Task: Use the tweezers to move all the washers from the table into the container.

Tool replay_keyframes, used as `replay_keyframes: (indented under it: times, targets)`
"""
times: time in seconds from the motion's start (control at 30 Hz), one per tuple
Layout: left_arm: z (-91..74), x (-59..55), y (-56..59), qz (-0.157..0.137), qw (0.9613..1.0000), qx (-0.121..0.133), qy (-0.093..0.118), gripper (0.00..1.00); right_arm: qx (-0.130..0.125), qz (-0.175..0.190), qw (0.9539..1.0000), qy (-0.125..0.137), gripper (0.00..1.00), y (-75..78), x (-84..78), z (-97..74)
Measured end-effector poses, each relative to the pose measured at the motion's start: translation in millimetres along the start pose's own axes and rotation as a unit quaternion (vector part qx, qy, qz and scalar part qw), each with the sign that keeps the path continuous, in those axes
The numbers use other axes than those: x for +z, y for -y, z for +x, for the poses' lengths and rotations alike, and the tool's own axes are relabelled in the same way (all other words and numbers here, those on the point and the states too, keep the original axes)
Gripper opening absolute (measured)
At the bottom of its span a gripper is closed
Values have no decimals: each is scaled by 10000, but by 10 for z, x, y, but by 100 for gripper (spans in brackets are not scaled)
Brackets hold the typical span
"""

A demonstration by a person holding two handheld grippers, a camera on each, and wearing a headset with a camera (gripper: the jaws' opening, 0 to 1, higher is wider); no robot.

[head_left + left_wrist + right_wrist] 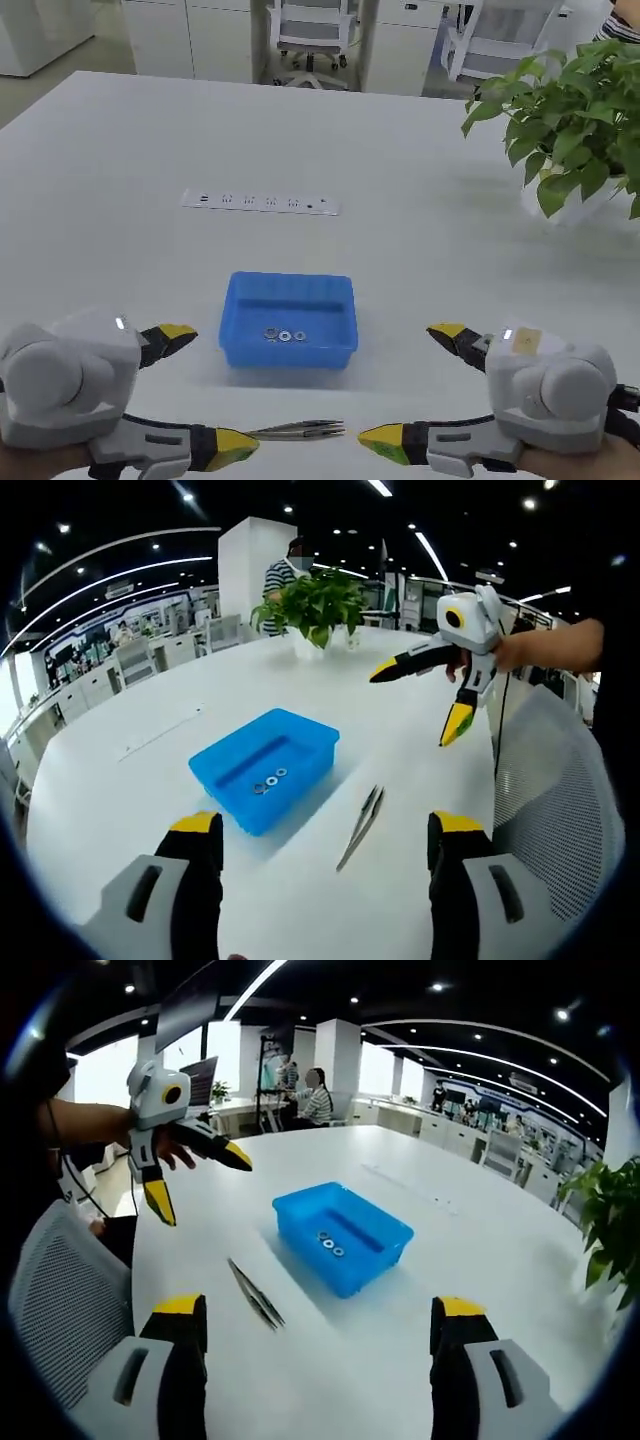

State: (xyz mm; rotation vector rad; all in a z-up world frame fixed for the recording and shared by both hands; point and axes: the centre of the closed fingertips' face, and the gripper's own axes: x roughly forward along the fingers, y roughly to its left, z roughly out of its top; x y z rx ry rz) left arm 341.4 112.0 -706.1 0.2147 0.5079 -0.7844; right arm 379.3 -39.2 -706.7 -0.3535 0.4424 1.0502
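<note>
The blue container (288, 356) sat in the middle of the white tabletop (120, 150). Three small washers (285, 336) lay in a short row on the floor of the container, touching or almost touching each other. I could not see any washers on the tabletop.

The tweezers (298, 431) lay flat on the tabletop, just in front of the container, on the side near the person. Their thin tips pointed toward the right gripper. Nothing was touching them.

The left gripper (220, 388) was to the left of the container, up off the tabletop. Its two yellow-tipped jaws were spread wide apart and it had nothing in them. The right gripper (398, 383) was to the right of the container, also up off the tabletop. Its jaws were spread wide too, with nothing between them. The tweezers lay between the two grippers, near the lower jaw of each.

Farther back on the tabletop there was a white power strip (262, 202). A green plant (570, 120) in a white pot stood at the far right. Office chairs (312, 35) stood behind the tabletop.
</note>
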Motion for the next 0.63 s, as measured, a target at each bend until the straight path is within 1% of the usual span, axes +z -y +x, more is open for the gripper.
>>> replay_keyframes:
  times: [0.13, 0.17, 0.3, 0.4, 0.63]
  targets:
    - [-62, 29, 2, 49, 9998, 177, 46, 98, -38, 25, 10000, 66, 100, -34, 43, -30]
    - [-74, 35, 5, 50, 9998, 205, 44, 99, -20, 30, 10000, 62, 100, -52, 41, -33]
    - [-110, 50, 16, 77, 9997, 231, 37, 99, 28, 11, 10000, 42, 100, -112, 21, -53]
    - [-116, 31, 15, 69, 9997, 221, -14, 99, 47, -5, 10000, 3, 100, -136, -4, -69]
    - [-125, 65, 15, 48, 9997, 226, 57, 99, 83, -24, 10000, 7, 100, -166, 5, -95]
